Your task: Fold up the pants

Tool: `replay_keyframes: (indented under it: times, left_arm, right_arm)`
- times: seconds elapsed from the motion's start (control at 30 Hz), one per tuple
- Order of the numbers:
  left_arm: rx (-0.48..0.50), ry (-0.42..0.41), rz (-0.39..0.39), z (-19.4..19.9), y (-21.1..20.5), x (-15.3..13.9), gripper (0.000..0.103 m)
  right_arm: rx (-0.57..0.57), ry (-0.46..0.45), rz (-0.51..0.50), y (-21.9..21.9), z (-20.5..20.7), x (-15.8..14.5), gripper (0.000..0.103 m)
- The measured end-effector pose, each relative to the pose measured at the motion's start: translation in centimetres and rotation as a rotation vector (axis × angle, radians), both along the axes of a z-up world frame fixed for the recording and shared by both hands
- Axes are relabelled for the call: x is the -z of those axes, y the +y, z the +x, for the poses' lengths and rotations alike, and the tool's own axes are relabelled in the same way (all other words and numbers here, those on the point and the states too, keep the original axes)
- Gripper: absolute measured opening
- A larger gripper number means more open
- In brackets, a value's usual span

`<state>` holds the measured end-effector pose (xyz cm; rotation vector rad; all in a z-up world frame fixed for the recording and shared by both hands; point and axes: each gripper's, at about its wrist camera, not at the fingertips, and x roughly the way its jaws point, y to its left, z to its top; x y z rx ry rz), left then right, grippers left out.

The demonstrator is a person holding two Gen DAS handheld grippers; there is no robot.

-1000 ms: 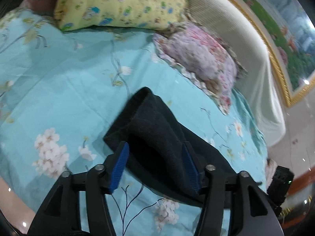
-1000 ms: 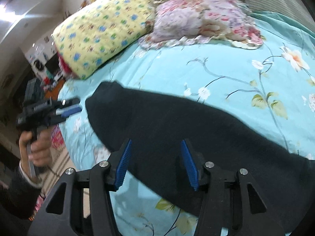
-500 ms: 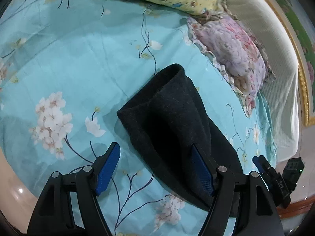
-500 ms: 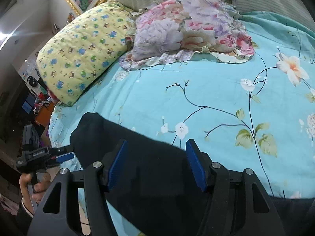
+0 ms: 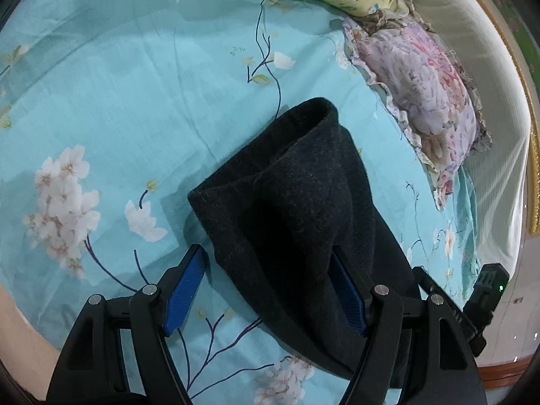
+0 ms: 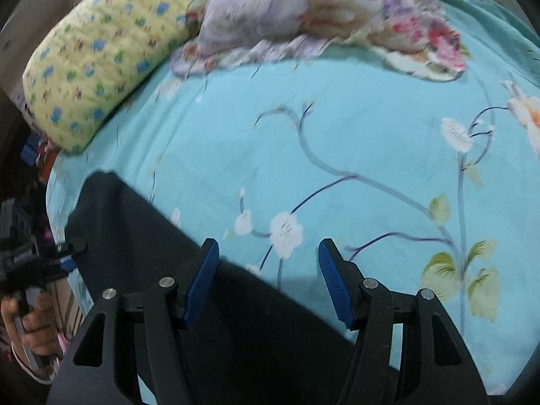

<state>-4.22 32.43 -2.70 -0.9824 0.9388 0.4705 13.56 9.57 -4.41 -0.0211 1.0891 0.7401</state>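
The black pants (image 5: 297,209) lie folded in a long strip on the turquoise floral bedsheet (image 5: 135,101). In the left wrist view my left gripper (image 5: 266,290) is open, its blue pads either side of the near end of the strip, just above it. In the right wrist view the pants (image 6: 141,243) run from the lower left under my right gripper (image 6: 268,280), which is open and empty above the pants' edge and the sheet (image 6: 337,135). The left gripper (image 6: 50,256) shows at the far left, held by a hand.
A yellow patterned pillow (image 6: 94,67) and a pink floral pillow (image 6: 320,10) lie at the head of the bed. A cream headboard (image 5: 472,67) curves behind them. The right gripper's body (image 5: 486,290) shows at the bed's right edge, with floor beyond.
Both grippers have drawn back and up from the pants. The left view now looks down at the folded end; the right gripper has swung toward the pillows, with less of the pants under it.
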Motion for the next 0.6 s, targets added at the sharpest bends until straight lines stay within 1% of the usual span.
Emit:
replay_keyframes:
  times: [0.07,0.2,0.27,0.33,0.37,0.4,0.43,0.47,0.53,0.57,0.6]
  left_arm:
    - [0.004,0.0,0.007,0.1,-0.1,0.1,0.074]
    - [0.032,-0.008,0.046,0.7,-0.5,0.0,0.071]
    - [0.05,-0.007,0.07,1.1,-0.8,0.1,0.065]
    - [0.065,-0.008,0.088,1.4,-0.9,0.2,0.055]
    - [0.075,-0.011,0.105,1.6,-1.1,0.2,0.052]
    - [0.085,-0.016,0.114,1.8,-1.2,0.3,0.044]
    - [0.095,-0.026,0.114,1.9,-1.2,0.4,0.038]
    - [0.099,-0.035,0.109,1.9,-1.1,0.4,0.036]
    - [0.11,-0.066,0.089,1.6,-0.9,0.5,0.023]
    - [0.113,-0.076,0.08,1.4,-0.7,0.6,0.021]
    - [0.116,-0.087,0.073,1.3,-0.6,0.7,0.017]
  right_arm:
    - [-0.052,-0.011,-0.013,0.7,-0.9,0.1,0.063]
    - [-0.146,-0.046,-0.103,2.0,-2.6,0.8,0.063]
    - [-0.172,-0.057,-0.119,2.3,-2.9,0.9,0.062]
    - [-0.189,-0.041,-0.119,2.2,-2.7,1.1,0.061]
    - [-0.195,-0.03,-0.112,2.2,-2.4,1.2,0.06]
    - [-0.2,-0.011,-0.096,2.1,-2.0,1.3,0.06]
    - [-0.199,0.017,-0.071,1.8,-1.5,1.4,0.059]
    - [-0.193,0.045,-0.045,1.7,-1.2,1.5,0.059]
    - [-0.163,0.167,0.065,0.9,0.5,1.7,0.06]
    - [-0.156,0.212,0.101,0.6,1.2,1.8,0.056]
    - [-0.154,0.235,0.116,0.6,1.7,1.9,0.047]
